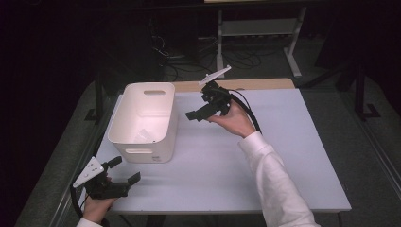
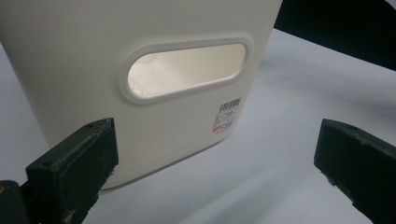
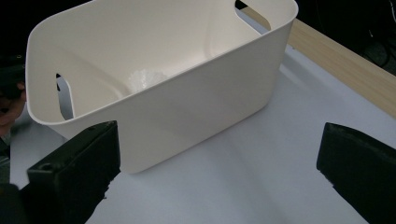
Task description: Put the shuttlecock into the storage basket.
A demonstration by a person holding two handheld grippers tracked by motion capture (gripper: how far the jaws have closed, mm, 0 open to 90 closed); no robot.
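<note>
Lengthwise, the white bin [image 1: 144,120] runs away from the person.

Both grippers were black, blocky tools with square-ended fingers [image 2: 74,172]. Each carried a pale three-cornered plate [image 1: 88,171] and trailed a black cable [image 1: 249,113]. The right arm wore a white sleeve [image 1: 276,182].

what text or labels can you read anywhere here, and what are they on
No text can be read.
The white bin carries one small sticker below its handle slot, seen in the left gripper view: a barcode over a few printed lines and a red mark, all too small and blurred to read.
Nothing is printed on the grippers or table.
</note>
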